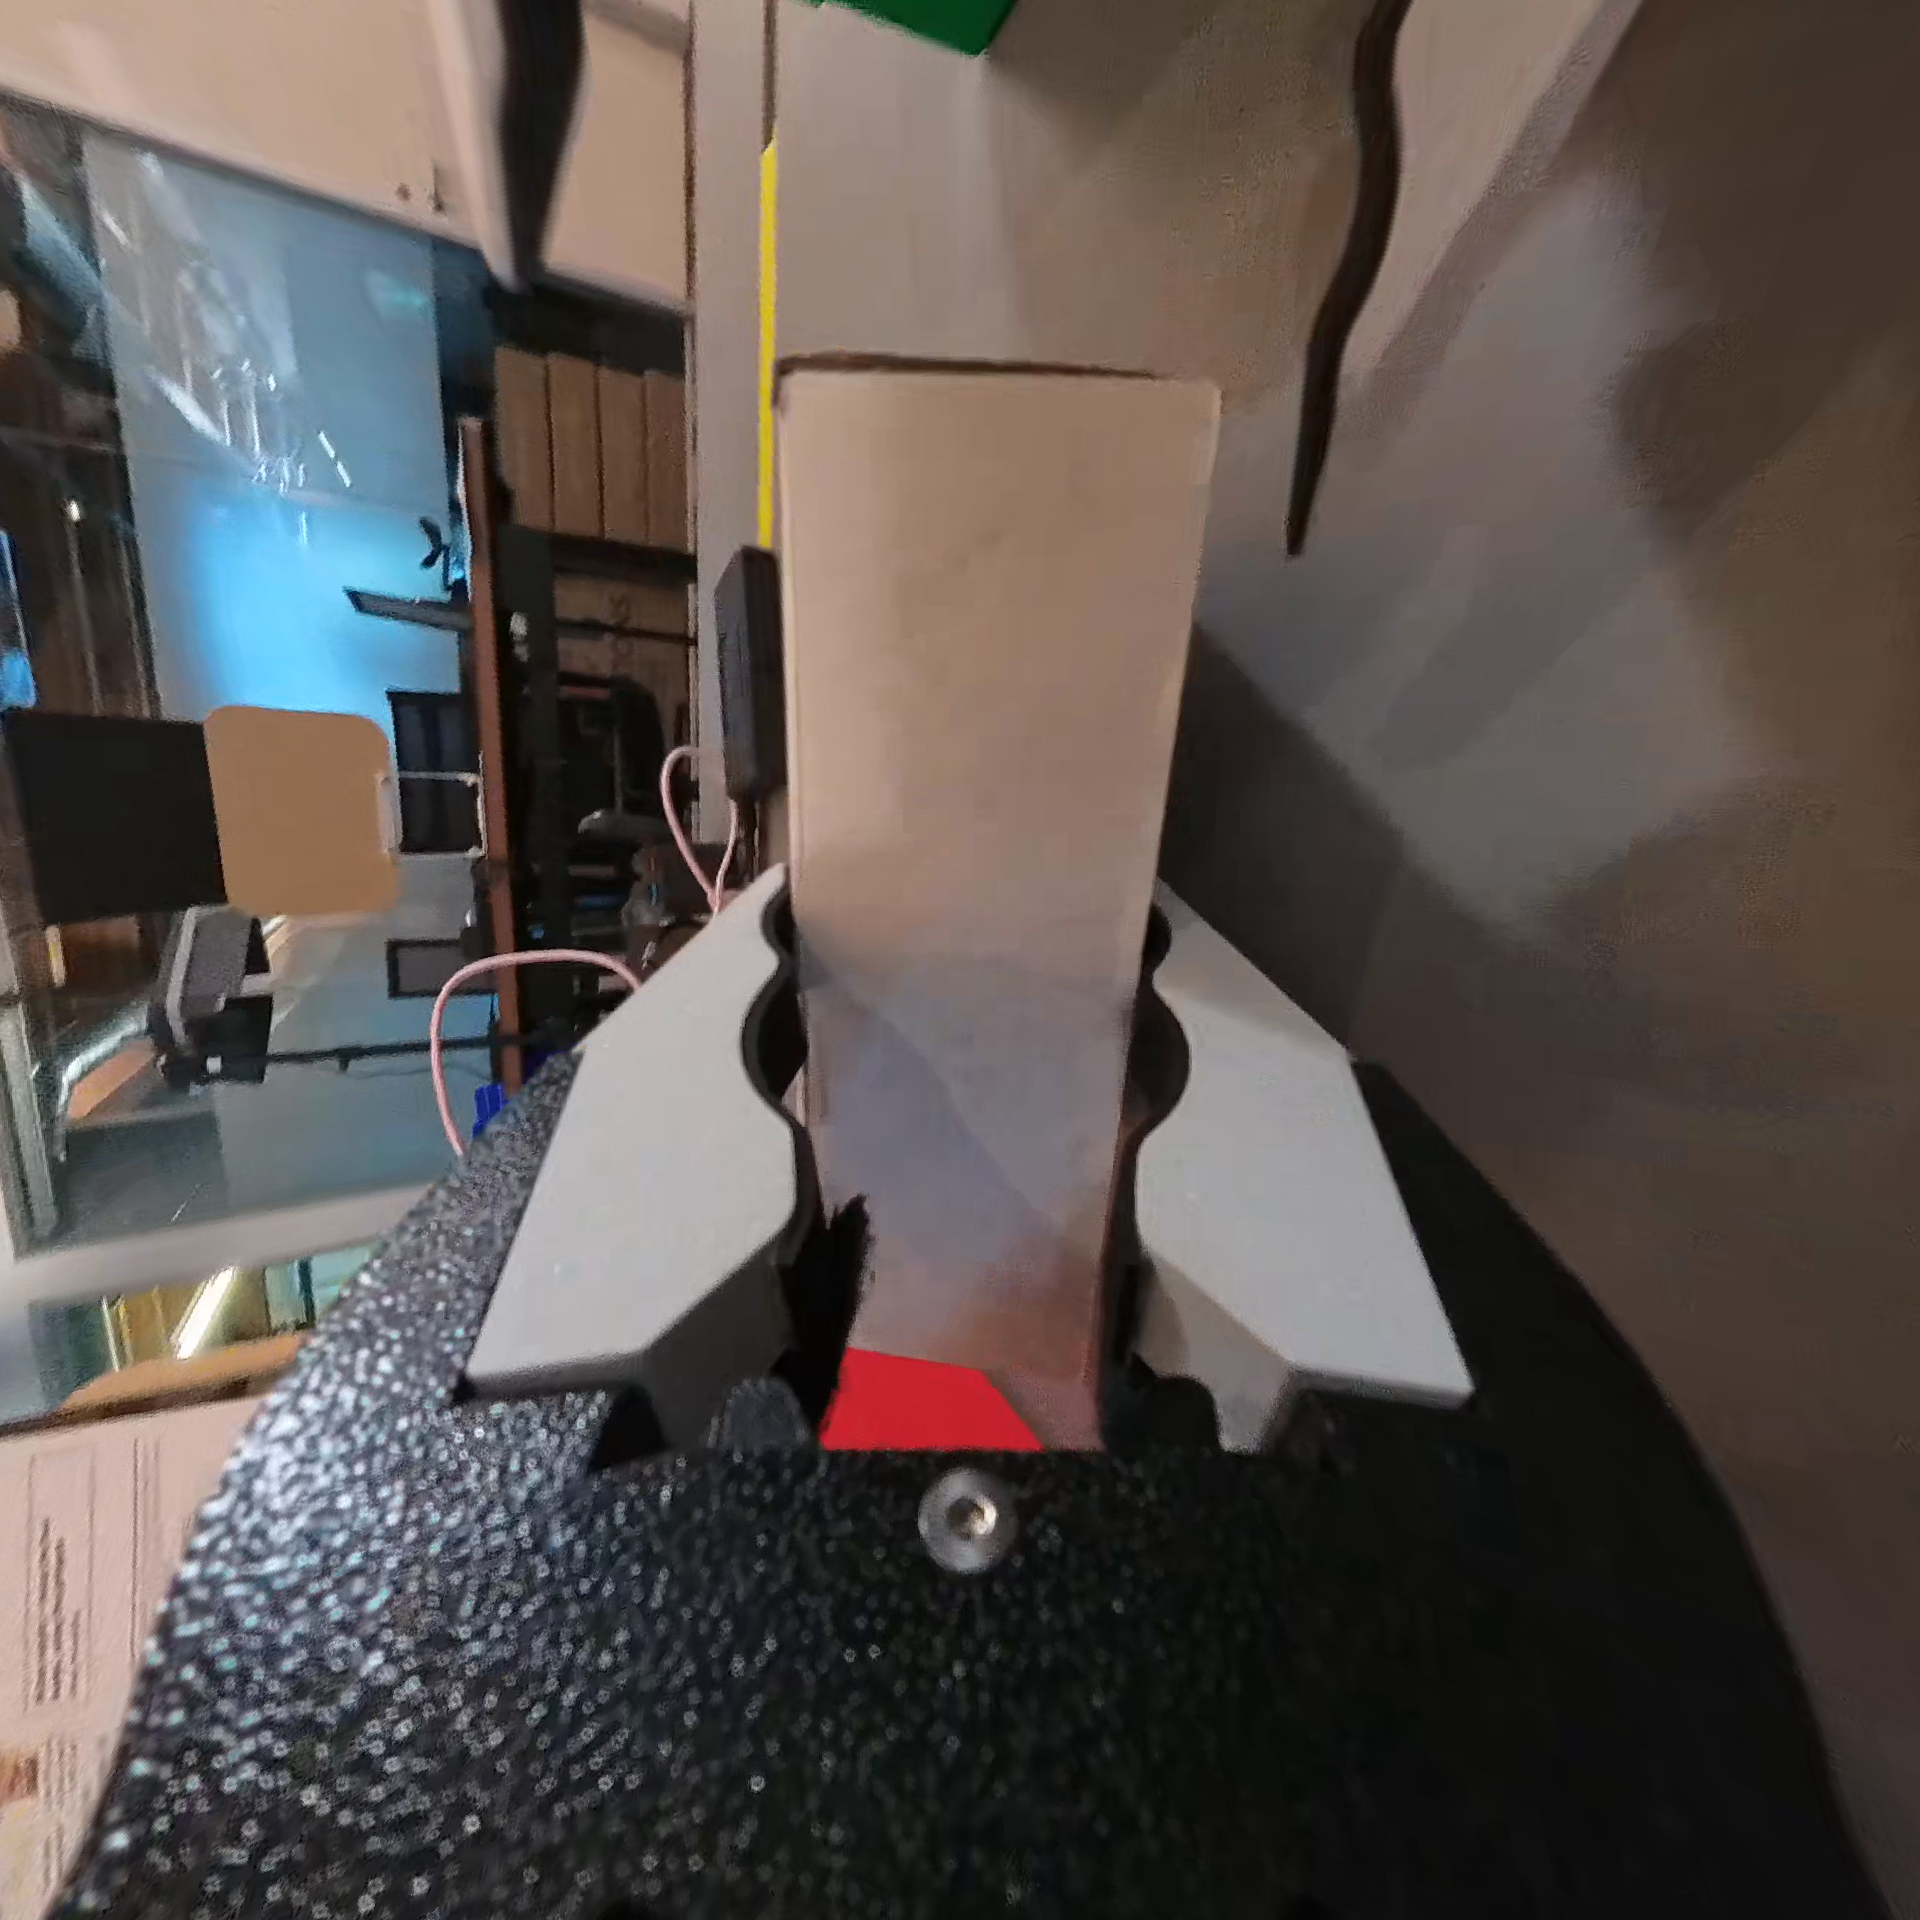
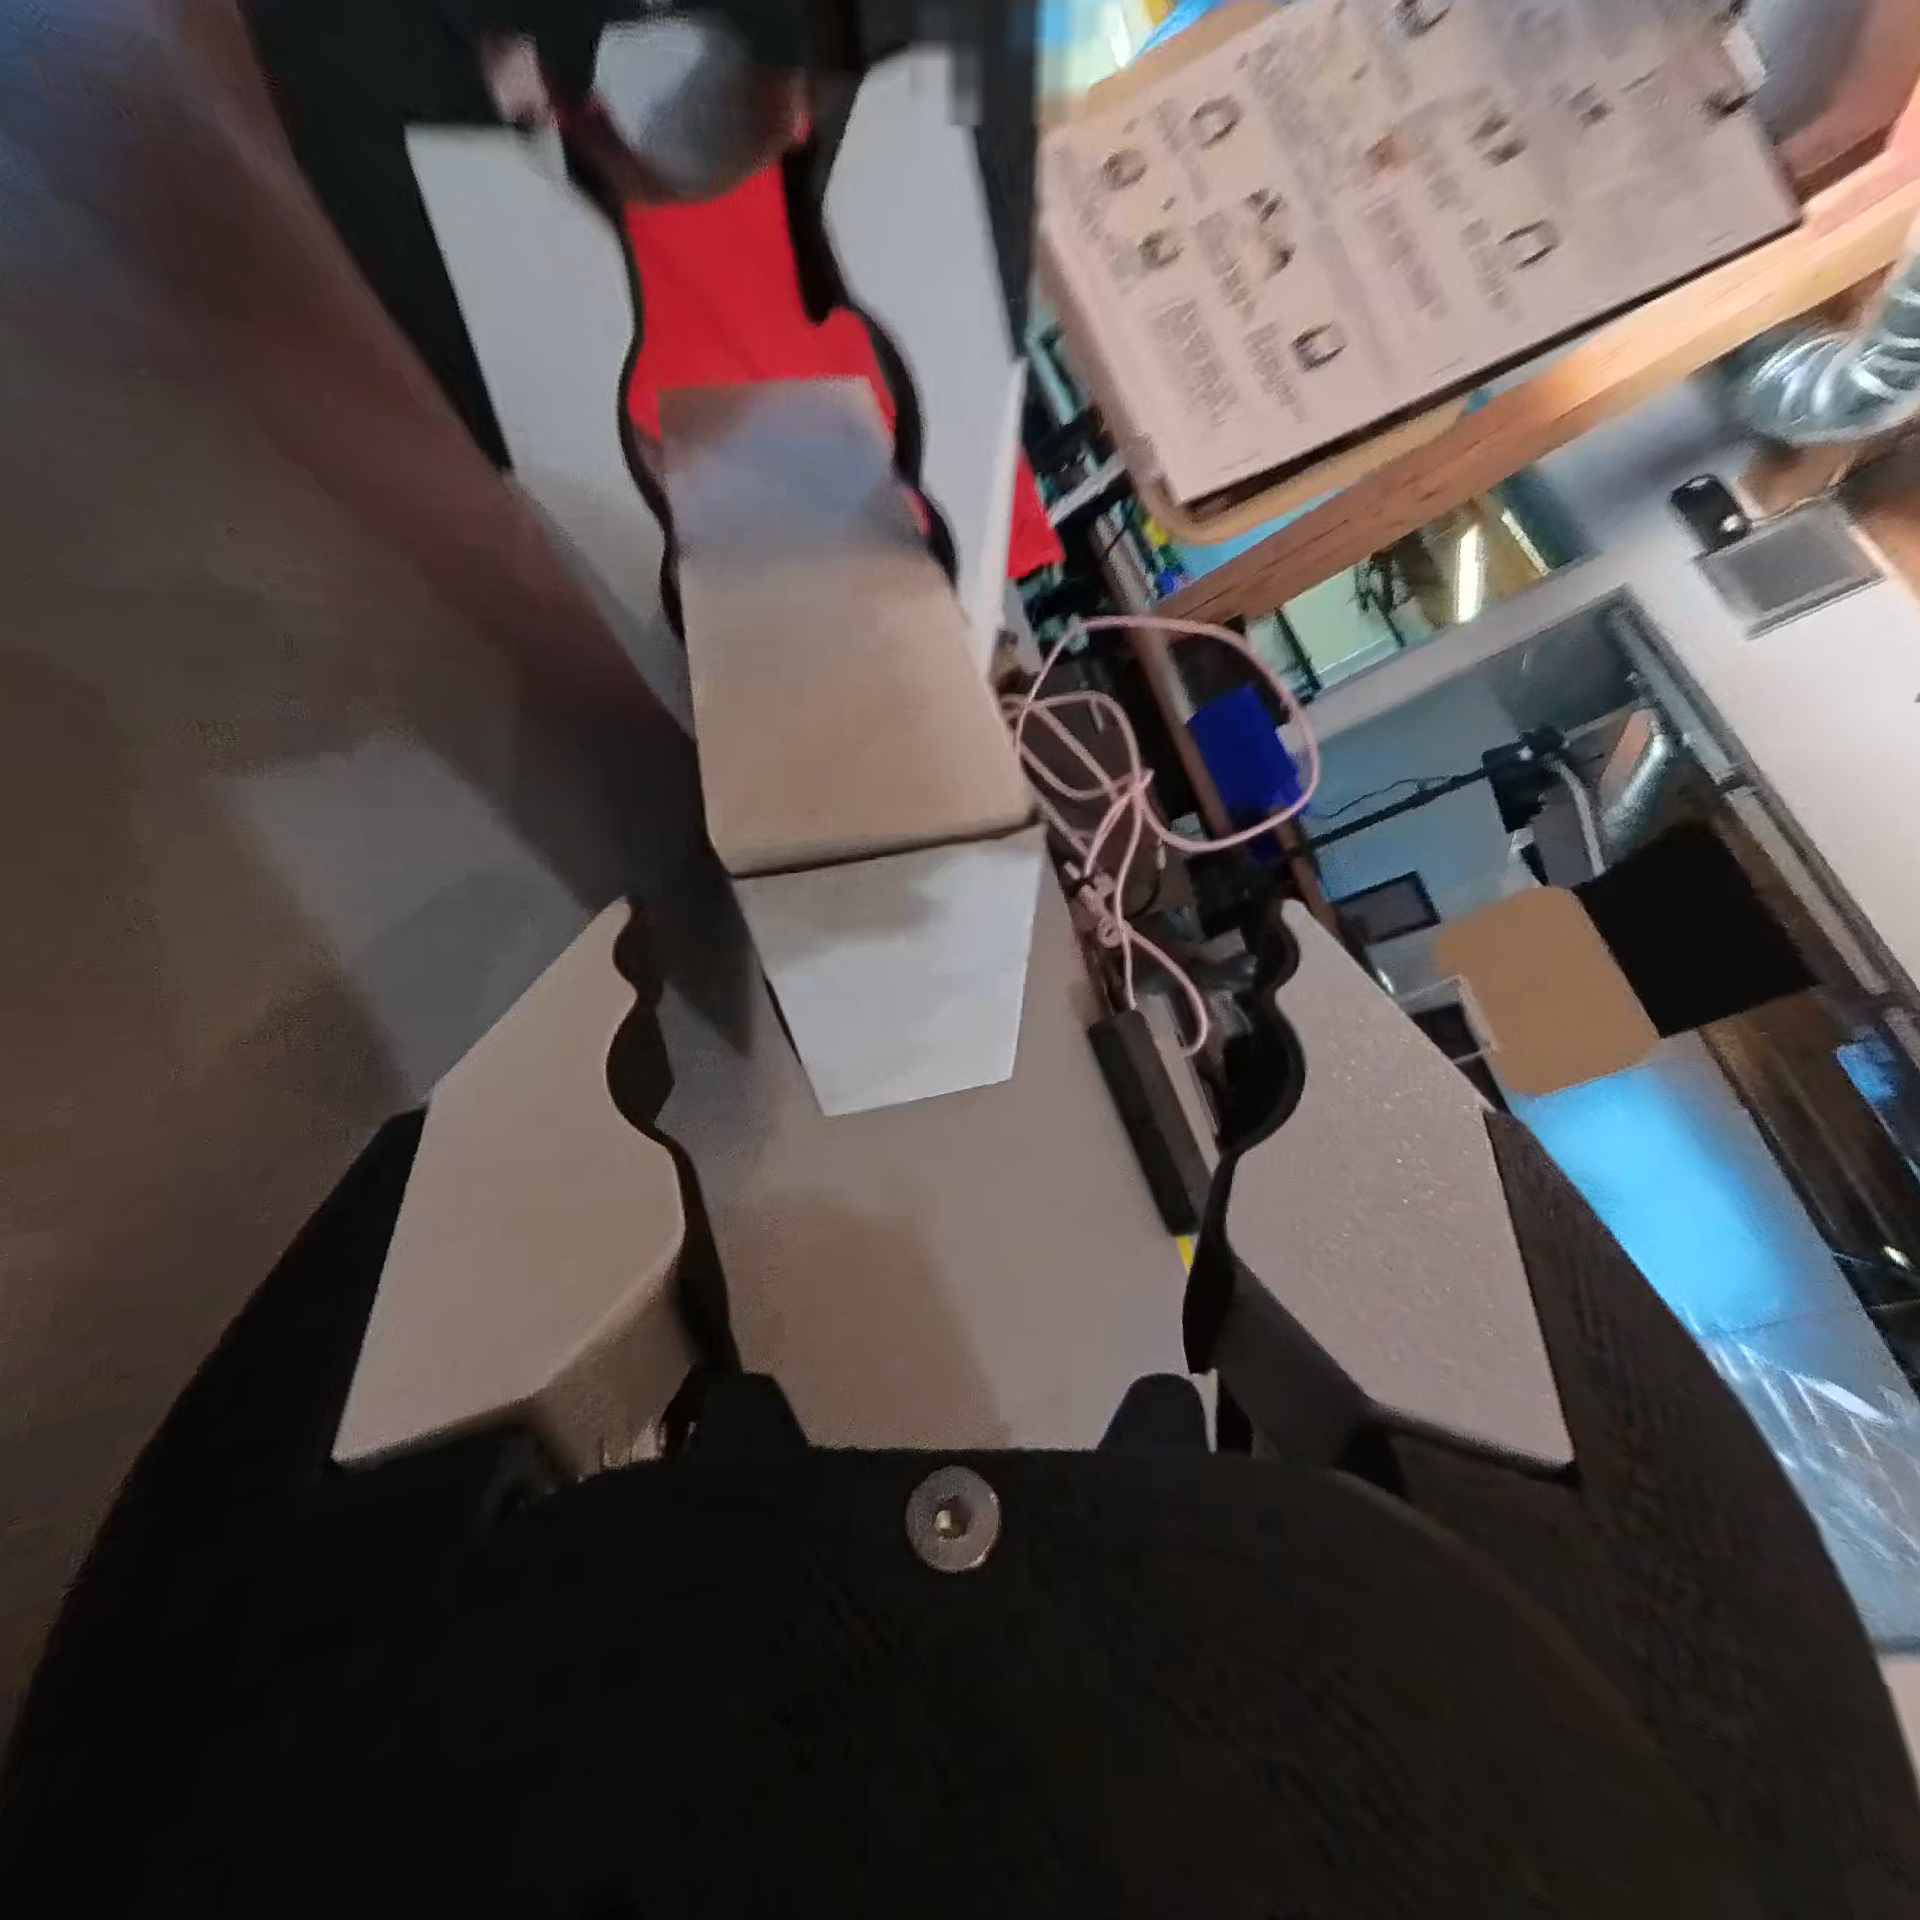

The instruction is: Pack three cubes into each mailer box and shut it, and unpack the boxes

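Note:
In the left wrist view my left gripper [image 1: 971, 894] is shut on a brown cardboard mailer box [image 1: 987, 644]. Both pads press on its sides, and the box sticks out forward, closed at its far end. The right wrist view shows the same box [image 2: 852, 707] lengthwise, with the left gripper [image 2: 821, 561] clamped on its far end. A pale end flap [image 2: 894, 977] points towards me. My right gripper [image 2: 956, 935] is wide open around the near end of the box, with its pads clear of the cardboard. Its dark wavy finger edges [image 1: 1351, 260] show at the top of the left wrist view. A green object [image 1: 914, 21] is at the top edge.
The grey table surface [image 1: 1558, 727] lies close along one side of the box and also shows in the right wrist view [image 2: 208, 727]. A black device [image 2: 1143, 1122] with a pink cable [image 2: 1195, 790] sits at the table's yellow-edged rim. A printed cardboard box [image 2: 1403, 239] and shelving stand beyond. Something red [image 2: 727, 291] shows behind the left gripper. The gap from one gripper's tips to the other's is roughly 7 cm.

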Demonstrator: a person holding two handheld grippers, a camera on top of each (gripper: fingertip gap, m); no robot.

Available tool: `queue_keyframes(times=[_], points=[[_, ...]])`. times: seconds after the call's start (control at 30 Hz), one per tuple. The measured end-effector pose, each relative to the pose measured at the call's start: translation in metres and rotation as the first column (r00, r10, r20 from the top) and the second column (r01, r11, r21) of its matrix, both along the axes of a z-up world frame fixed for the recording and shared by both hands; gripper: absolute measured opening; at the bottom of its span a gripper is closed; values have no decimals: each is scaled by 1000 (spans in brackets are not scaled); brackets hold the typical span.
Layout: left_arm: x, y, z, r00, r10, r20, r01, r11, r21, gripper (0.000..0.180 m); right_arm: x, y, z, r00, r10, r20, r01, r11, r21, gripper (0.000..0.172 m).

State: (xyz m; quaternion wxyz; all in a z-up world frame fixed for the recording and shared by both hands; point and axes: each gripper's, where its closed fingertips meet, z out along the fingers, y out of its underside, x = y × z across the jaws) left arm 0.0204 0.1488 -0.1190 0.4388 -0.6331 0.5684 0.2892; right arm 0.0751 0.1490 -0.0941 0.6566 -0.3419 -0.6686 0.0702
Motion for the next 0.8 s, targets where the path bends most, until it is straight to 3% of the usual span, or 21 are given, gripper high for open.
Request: queue_keyframes(times=[0.1,0.23,0.43,0.53,0.57,0.67,0.77,0.8], points=[[6,-3,-5,997,-68,-35,67,997,-26,61,-9,7,-21,995,-46,90,41,998,56,101],[18,-12,-5,988,-155,29,156,986,-62,61,-13,11,-33,984,-96,152,66,979,191,77],[18,-26,-7,968,-209,141,225,968,-113,63,-17,3,-36,981,-78,176,42,979,200,72],[14,-27,-7,977,-175,119,184,980,-69,95,-17,1,-36,978,-86,189,52,983,176,71],[14,-30,-9,979,-177,97,183,981,-58,98,-17,0,-36,978,-82,192,50,985,167,71],[14,-37,-12,978,-207,30,208,978,-19,91,-18,-3,-37,977,-75,199,46,988,145,70],[11,-37,0,975,-216,-56,220,971,93,60,-18,-3,-38,973,-86,212,51,985,166,68],[10,-38,2,973,-219,-79,227,968,104,58,-18,-4,-38,973,-86,212,53,986,158,68]])
